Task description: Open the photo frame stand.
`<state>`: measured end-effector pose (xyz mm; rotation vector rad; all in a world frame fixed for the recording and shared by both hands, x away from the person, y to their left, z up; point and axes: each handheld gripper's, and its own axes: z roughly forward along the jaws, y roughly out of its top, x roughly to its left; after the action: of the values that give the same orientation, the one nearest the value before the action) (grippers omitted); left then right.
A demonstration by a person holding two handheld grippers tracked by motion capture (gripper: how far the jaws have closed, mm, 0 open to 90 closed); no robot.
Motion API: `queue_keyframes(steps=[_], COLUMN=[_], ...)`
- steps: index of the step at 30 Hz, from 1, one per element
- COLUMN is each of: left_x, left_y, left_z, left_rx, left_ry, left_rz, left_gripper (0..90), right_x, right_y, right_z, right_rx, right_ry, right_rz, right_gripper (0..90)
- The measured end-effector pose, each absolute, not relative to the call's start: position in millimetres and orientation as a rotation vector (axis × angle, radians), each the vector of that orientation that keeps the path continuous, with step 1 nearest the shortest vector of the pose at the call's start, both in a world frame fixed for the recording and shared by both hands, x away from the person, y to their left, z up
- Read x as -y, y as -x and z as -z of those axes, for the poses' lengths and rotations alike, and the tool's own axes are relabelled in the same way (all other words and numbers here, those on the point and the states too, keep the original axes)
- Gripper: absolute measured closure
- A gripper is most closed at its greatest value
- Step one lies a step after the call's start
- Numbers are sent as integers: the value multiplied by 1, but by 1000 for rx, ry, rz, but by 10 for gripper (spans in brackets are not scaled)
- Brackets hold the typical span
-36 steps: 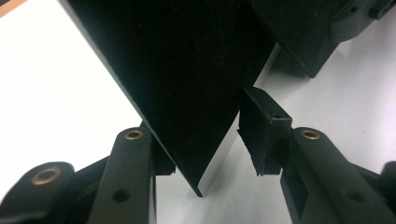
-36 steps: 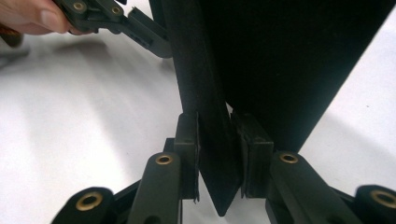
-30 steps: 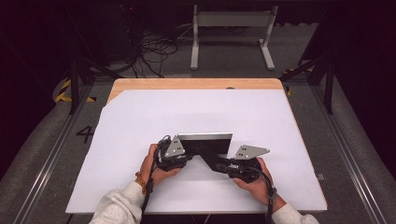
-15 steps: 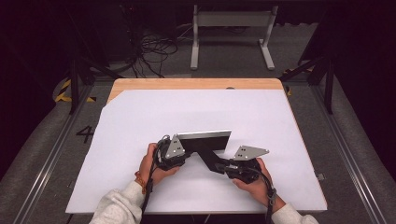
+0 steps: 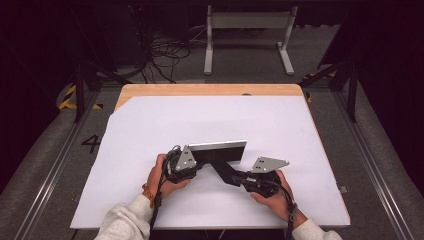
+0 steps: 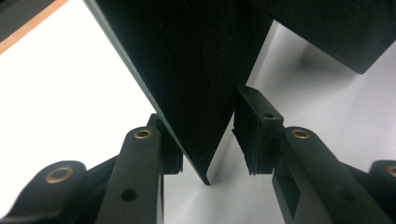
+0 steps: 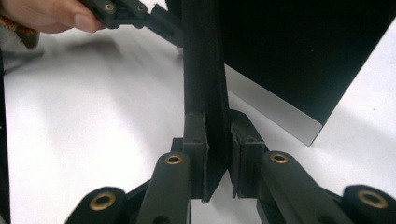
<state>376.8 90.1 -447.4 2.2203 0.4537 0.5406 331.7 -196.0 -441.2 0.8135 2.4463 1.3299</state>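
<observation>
Your 2 sleeves come in over the near edge of the white tabletop (image 5: 150, 125), and each hand carries 1 claw. Your left hand (image 5: 162, 175) holds the left claw (image 5: 192, 162) just left of centre, with its grey 3-cornered plate on top. Your right hand (image 5: 270, 195) holds the right claw (image 5: 235, 176) a little nearer and to the right, its jaws pointing left and away from you.

In the right gripper view the right claw (image 7: 215, 154) is closed narrow on the black strut (image 7: 205, 70), a flat black leg that stands edge-on between both pads and touches them. In the high view that black strut (image 5: 220, 167) runs from the right claw up and left to the back of the black frame (image 5: 217, 150).

In the left gripper view the left claw (image 6: 205, 135) is partly open around a lower corner of the black frame (image 6: 187, 70). The left pad lies against the panel; the right pad stands just clear of it, with a gap showing. The corner's tip sits at the tabletop (image 6: 70, 70).

The frame stands tilted on the near middle of the tabletop, between the 2 claws, its pale top edge facing the far side. Beyond the white sheet, a strip of bare wood (image 5: 210, 90) shows along the far edge.
</observation>
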Motion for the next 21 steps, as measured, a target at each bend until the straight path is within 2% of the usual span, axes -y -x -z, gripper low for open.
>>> queue_keyframes(steps=[18, 21], left_x=[-95, -99], left_y=[-382, -384], left_z=[449, 449], left_rx=[-465, -483], left_ry=[-2244, -2237], left_rz=[-593, -558], left_gripper=[634, 650], right_x=[191, 190], right_y=[-330, -329], right_z=[445, 446], right_rx=[-2477, -2483], right_ry=[-792, -788], right_rz=[-1296, -1277], right_gripper=[847, 854])
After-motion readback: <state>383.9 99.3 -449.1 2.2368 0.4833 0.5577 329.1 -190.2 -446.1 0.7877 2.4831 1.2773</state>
